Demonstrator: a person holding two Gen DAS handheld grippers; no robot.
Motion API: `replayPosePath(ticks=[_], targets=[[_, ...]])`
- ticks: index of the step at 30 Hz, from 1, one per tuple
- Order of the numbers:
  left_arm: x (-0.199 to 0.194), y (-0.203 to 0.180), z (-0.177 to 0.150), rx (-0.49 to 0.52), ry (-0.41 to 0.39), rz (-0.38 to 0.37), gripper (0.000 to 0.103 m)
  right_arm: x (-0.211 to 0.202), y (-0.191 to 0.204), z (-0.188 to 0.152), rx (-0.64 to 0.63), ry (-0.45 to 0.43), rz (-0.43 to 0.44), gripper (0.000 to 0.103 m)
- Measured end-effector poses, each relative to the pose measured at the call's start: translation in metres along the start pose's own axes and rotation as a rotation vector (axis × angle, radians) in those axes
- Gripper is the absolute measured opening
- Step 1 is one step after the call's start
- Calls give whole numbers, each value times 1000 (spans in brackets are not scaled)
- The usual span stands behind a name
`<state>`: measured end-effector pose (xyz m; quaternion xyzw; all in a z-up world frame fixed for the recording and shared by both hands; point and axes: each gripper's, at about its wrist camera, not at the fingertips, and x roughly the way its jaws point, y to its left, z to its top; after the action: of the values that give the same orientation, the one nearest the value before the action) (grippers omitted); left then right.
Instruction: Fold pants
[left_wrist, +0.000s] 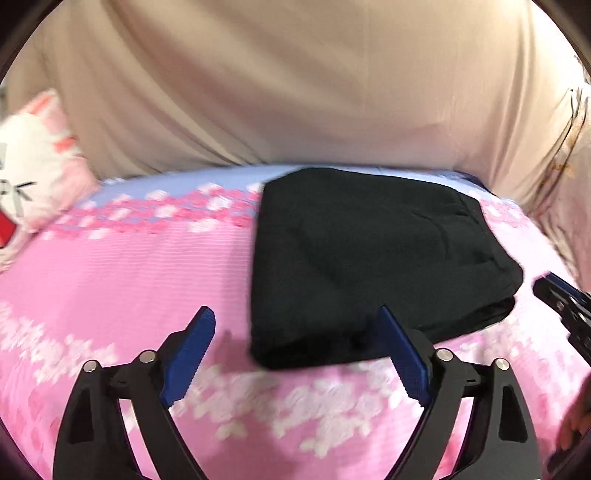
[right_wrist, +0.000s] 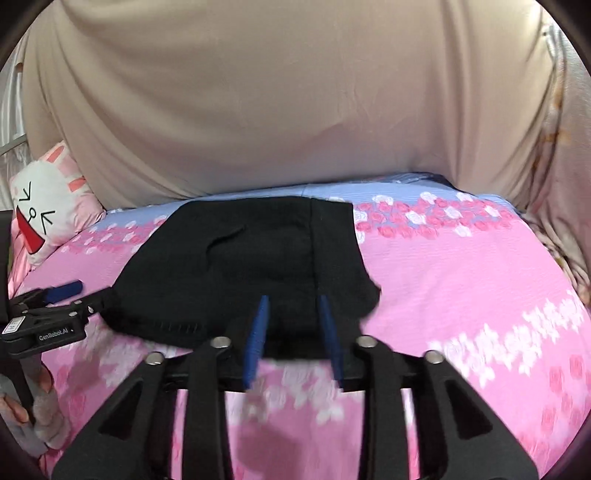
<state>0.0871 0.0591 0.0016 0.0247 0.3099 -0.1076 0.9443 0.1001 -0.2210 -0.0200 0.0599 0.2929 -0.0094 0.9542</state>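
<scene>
While the soft black pants (left_wrist: 369, 258) lie folded square, left gripper (left_wrist: 299, 325) gapes empty, right gripper (right_wrist: 293, 317) half-parted, empty.

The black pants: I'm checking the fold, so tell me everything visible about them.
The black pants are a soft, matte knit, folded into a compact stack of layers with a stitched hem along the near edge. They lie flat on the pink floral bedspread. Neither the left gripper nor the right gripper grips them; both are open.
</scene>
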Motion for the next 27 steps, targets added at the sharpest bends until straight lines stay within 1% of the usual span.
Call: replayPosePath(ticks=[1,2,3,5,7,9,10,12,15,17,20,23,27], targets=[[0,-1,-7,15,2,13,87,-2,2,-5,1,5,-4,38],[1,-2,-11,21,19,8,87,-2,4,-12,-1,12,-7,38],[4,-3,-15,23,51,8,87,2,8,-18,-5,23,-9,40],[6,-3,-15,22,61,13,87,10,11,-24,1,69,-30,52],[8,-2,-15,16,56,25,87,8,9,-21,27,52,-37,73],[11,-5,-18,20,72,35,87,6,3,-23,55,46,-35,81],[14,-6,-19,27,85,44,87,6,0,-23,71,48,-38,83],[14,-8,-21,35,85,65,87,6,-3,-25,87,51,-37,85],[9,-9,-24,35,50,95,87,5,3,-26,70,48,-72,91],[5,-9,-23,30,29,108,87,4,8,-29,55,42,-90,91],[3,-8,-24,26,19,124,87,1,8,-30,57,34,-85,92],[0,-8,-24,21,6,124,87,2,9,-33,65,57,-88,94],[-2,-2,-25,-16,-13,132,88,1,12,-34,49,58,-84,96]])
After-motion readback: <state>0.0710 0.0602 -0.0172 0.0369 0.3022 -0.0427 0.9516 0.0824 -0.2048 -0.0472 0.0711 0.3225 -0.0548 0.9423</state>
